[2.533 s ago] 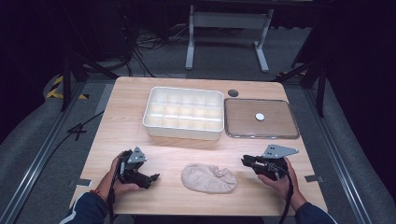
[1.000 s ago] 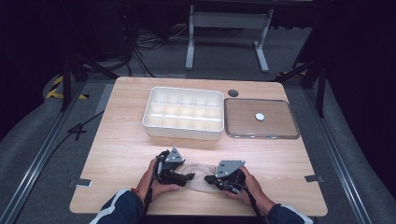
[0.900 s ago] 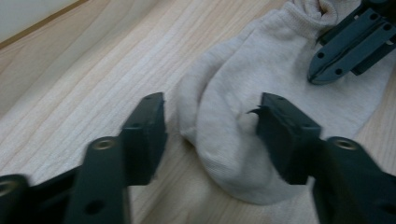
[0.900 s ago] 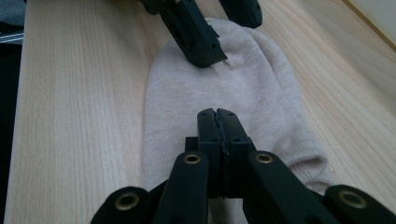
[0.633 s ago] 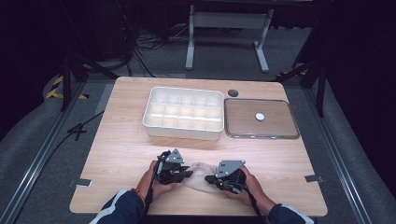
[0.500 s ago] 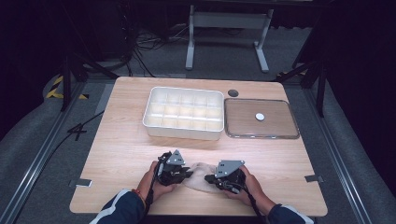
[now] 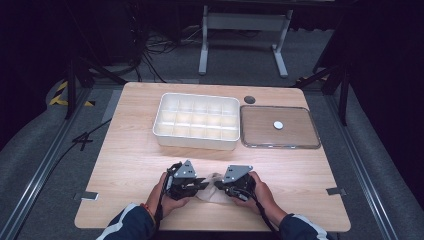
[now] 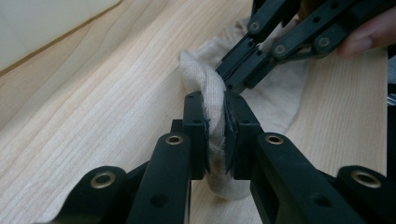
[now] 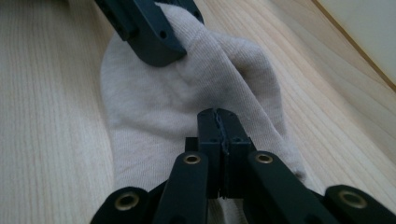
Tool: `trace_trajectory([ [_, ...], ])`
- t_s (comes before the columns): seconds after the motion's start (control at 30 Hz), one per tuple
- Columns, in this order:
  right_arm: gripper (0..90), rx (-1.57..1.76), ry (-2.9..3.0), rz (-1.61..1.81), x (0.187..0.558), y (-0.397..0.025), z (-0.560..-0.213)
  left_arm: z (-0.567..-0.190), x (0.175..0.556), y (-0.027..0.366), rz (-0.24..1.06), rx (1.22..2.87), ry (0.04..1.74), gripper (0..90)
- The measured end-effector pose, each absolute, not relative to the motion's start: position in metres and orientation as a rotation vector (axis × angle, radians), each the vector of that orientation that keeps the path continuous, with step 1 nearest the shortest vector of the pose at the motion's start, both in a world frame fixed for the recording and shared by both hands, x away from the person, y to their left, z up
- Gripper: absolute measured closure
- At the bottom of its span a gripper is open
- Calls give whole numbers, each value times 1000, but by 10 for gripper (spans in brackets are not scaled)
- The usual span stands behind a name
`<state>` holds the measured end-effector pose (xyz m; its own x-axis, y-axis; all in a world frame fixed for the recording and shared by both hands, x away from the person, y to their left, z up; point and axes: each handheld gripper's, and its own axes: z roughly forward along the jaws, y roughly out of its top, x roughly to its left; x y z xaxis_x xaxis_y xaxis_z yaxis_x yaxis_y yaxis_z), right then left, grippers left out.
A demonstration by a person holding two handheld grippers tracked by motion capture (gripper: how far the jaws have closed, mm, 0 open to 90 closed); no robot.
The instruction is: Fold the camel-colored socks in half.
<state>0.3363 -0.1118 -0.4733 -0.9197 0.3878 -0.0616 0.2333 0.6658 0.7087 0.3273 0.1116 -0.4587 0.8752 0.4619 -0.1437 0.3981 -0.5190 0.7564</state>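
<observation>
In the high view, a beige sock (image 7: 212, 186) is seen lying on the near part of the wooden table (image 7: 130, 155), its long axis running left to right, between the left gripper (image 7: 201, 185) and the right gripper (image 7: 220, 185); which end is the toe cannot be told. In the left gripper view, a raised fold of the sock (image 8: 215, 126) is pinched between the narrowed jaws. In the right gripper view, the jaws are seen pressed together over the sock (image 9: 154, 93), with cloth apparently caught between them
</observation>
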Motion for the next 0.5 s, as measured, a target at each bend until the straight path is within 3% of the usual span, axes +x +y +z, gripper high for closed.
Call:
trace_trajectory([
  [0.3,894,516,2678,1118,342,-101,-474,-456,328,111,100,2151,615,812],
  [0.4,835,519,2680,1126,342,-101,-473,-456,328,112,110,2161,619,812],
  [0.5,840,547,2651,1181,344,-112,-465,-455,329,115,115,2154,645,812],
])
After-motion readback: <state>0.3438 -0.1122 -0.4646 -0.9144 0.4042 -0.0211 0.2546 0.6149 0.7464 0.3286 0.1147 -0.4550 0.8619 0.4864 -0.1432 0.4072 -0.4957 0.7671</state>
